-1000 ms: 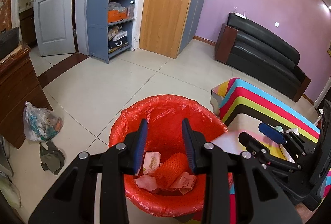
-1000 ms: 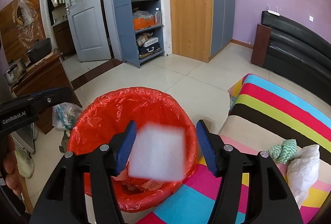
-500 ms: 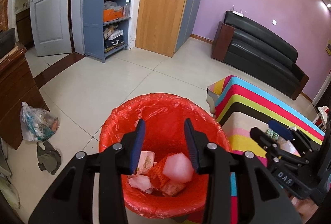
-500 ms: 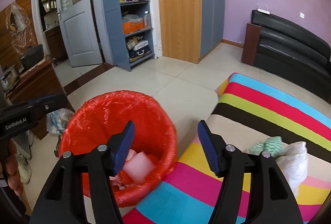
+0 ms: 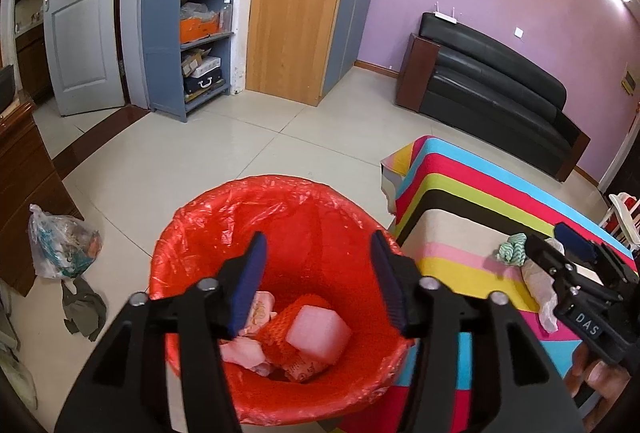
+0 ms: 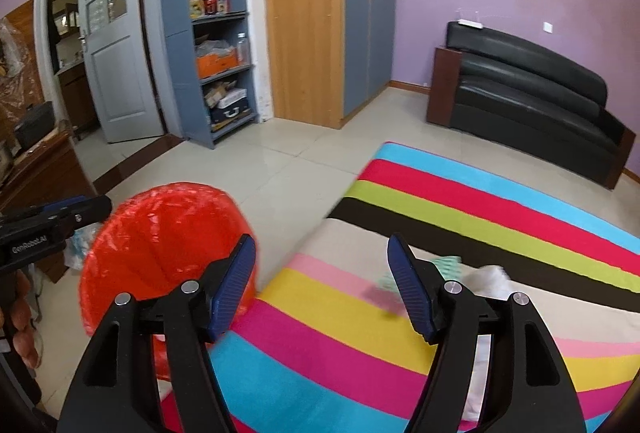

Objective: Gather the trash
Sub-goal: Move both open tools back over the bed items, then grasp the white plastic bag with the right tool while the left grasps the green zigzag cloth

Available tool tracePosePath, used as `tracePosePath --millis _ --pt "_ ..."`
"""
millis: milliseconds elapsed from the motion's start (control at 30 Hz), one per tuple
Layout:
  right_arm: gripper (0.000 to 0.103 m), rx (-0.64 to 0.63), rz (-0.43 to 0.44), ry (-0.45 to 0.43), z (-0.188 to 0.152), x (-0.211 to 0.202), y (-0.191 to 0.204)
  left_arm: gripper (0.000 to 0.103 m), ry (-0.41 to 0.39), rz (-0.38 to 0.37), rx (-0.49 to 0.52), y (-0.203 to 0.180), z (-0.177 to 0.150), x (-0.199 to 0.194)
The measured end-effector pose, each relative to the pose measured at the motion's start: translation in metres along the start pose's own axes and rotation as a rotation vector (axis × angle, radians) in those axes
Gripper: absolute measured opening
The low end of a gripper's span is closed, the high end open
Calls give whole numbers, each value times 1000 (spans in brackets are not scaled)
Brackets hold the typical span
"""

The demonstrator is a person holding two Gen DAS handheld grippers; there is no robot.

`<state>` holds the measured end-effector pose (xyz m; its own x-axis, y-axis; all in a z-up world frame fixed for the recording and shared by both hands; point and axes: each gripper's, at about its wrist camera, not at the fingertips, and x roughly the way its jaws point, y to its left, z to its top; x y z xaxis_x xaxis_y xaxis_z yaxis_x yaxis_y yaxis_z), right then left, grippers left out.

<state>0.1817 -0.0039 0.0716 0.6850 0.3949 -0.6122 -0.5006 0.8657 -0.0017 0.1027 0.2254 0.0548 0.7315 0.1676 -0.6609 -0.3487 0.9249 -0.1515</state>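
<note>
left gripper (image 5: 318, 279) spread, empty, over red bin (image 5: 208, 217); white foam block (image 5: 318, 333) inside | right gripper (image 6: 322, 285) spread, empty, above striped cloth (image 6: 460, 217)

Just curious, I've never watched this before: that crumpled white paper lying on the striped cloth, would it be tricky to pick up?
Probably not. The crumpled white paper looks soft and wrinkled, so it would likely squash and flop between the jaws rather than resist. It seems light for its size. It lies bunched on the striped cloth, so it is unlikely to roll away.
</note>
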Motion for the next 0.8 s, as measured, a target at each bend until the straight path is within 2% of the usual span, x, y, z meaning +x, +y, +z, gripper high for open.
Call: tracePosePath --millis 400,800 --pt "68 64 -113 16 -14 -4 -66 65 8 -1 49 -40 -4 14" --pt "68 112 -159 98 -33 21 -102 65 28 -24 93 -87 -7 34"
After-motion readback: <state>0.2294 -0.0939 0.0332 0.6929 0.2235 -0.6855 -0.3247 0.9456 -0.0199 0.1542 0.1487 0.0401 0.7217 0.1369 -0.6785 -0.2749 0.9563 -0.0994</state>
